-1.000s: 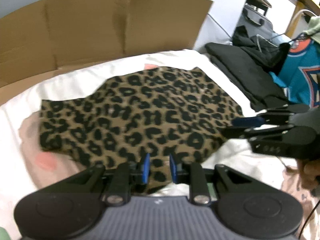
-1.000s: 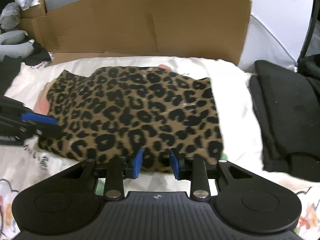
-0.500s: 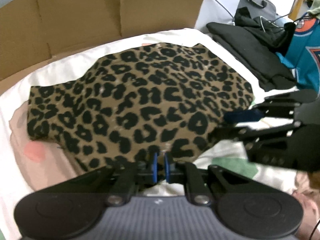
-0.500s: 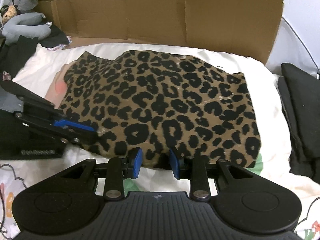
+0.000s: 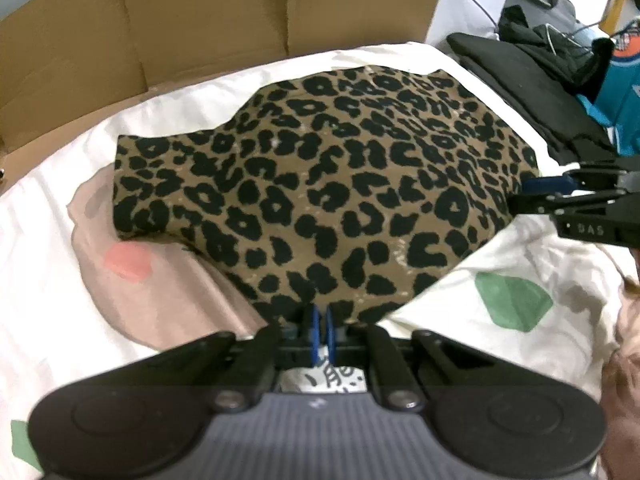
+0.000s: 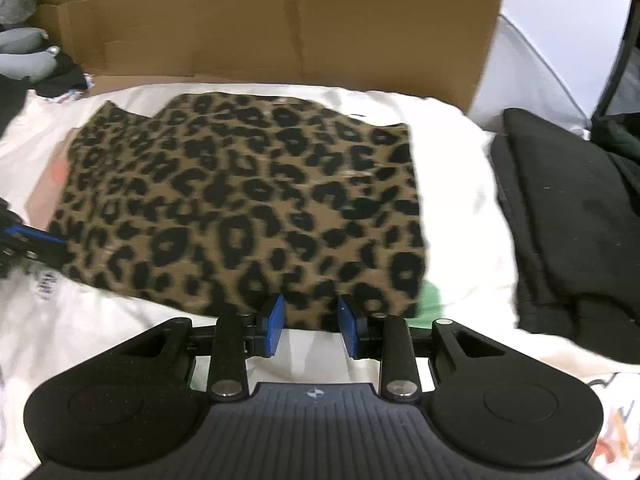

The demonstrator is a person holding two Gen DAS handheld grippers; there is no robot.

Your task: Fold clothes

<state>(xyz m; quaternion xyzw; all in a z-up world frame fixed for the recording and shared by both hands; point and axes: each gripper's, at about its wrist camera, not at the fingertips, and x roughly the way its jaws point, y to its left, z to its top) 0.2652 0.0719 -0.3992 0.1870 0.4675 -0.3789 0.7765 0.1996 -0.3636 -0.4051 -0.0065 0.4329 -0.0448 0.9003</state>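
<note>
Jaws on the left gripper (image 5: 319,334) were pressed together on the near edge of the leopard-print cloth (image 5: 340,200), pinching it. Jaws on the right gripper (image 6: 311,326) stood apart, with the near edge of that cloth lying just between and ahead of them, not yet squeezed.

That cloth lay spread out ahead of both pairs of jaws on a white printed sheet (image 5: 460,312). It was mostly flat, with one narrower part sticking out to the far left of the left jaws. I could not tell how many layers it had. So it could have been a garment laid out and waiting to be folded, or one already folded once and due another fold. With one edge pinched and the other gripper lined up at the same edge, it looked like a fold was being set up or finished off.

Beyond the cloth, past both jaws, a brown cardboard wall (image 6: 288,28) stood up. A lifted edge carried forward could bump it. To the right of the right jaws sat a pile of black clothes (image 6: 560,216), close to the sheet but not touching the spotted cloth. Further right of the left jaws was something teal (image 5: 624,96). Nothing lay on top of the cloth, so the way across it was open.
</note>
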